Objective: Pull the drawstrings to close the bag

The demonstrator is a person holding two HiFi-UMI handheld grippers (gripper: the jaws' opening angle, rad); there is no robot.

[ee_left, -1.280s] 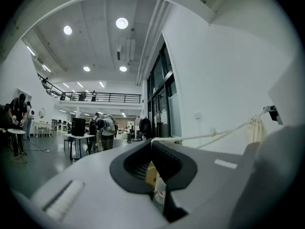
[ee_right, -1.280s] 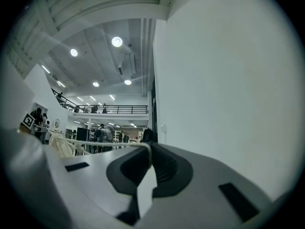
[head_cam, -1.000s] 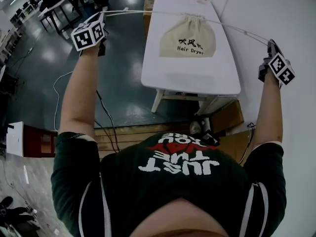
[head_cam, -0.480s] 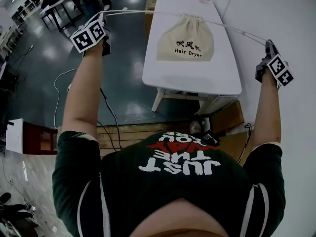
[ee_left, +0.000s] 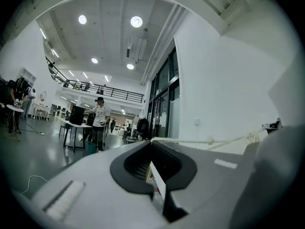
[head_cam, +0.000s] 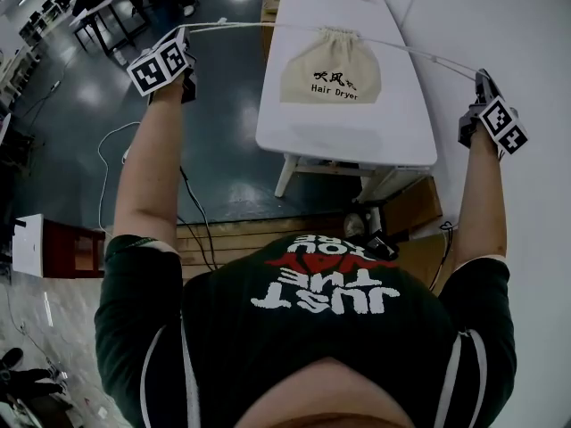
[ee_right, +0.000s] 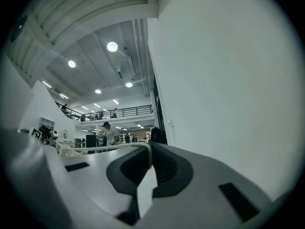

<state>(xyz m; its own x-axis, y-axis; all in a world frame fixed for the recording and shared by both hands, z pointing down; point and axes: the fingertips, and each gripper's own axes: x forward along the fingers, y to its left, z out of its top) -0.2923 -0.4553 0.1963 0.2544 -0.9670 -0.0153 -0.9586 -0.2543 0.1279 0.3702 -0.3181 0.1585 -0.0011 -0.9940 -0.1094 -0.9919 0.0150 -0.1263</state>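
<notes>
Because we hold the two grippers wide apart, one out past each side of the table (head_cam: 348, 145), both cords run taut and almost straight away from the bag's mouth. The bag (head_cam: 330, 68) lies on the far half of the white table with its print facing us, and its neck is gathered into tight pleats at the far end. Our left gripper (head_cam: 185, 41) has its jaws pressed together on the left drawstring (head_cam: 236, 26), which in that gripper's own view leaves the tips toward the right. The right gripper (head_cam: 482, 78) pinches the right drawstring (head_cam: 428, 56) the same way. Pulling outward in opposite directions cinches the opening evenly, so neither side drags the bag off the table. We judge the closing nearly done: the mouth looks fully puckered, and little slack shows in either cord.
</notes>
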